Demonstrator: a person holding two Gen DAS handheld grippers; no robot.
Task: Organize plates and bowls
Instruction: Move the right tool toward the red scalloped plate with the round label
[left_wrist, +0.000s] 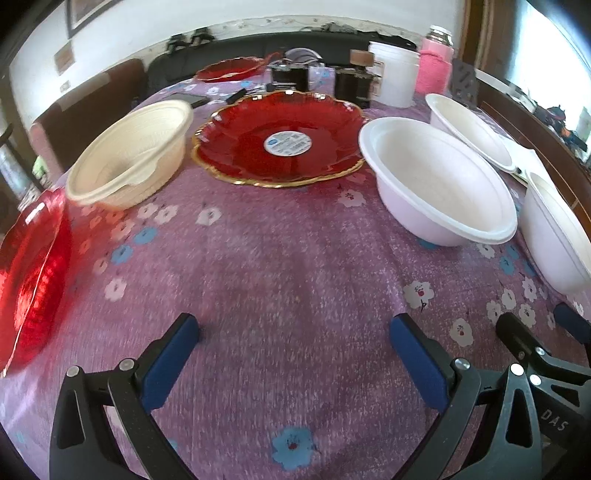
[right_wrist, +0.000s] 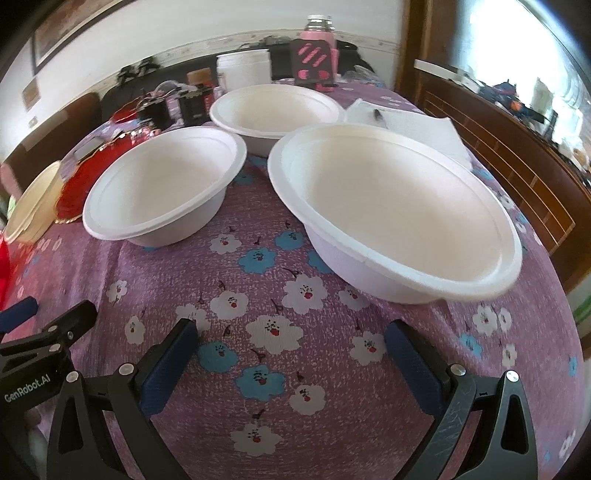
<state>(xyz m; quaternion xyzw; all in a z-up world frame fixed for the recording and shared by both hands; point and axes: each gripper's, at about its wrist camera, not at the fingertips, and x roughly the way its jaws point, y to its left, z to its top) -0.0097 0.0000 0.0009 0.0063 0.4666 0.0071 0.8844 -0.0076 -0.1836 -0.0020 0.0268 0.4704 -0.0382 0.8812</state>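
Left wrist view: our left gripper (left_wrist: 293, 328), jaws apart, empty, over the tablecloth (left_wrist: 295, 266). Red plate (left_wrist: 282, 138) at 12 o'clock, cream bowls (left_wrist: 129, 158) at 10, second red plate (left_wrist: 31, 273) at 9.

Right wrist view: our right gripper (right_wrist: 291, 332), jaws apart, empty. Three white bowls (right_wrist: 395, 210) (right_wrist: 162, 188) (right_wrist: 275, 110) from 10 to 2, all separate.

We judge that stacking is barely begun.

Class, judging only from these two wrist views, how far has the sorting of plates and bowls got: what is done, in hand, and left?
Done: nothing looks stacked yet. In hand: nothing; the left gripper and right gripper are both open above the tablecloth. Left: three white bowls stand apart, the cream bowl sits alone, and the red plates lie separately.
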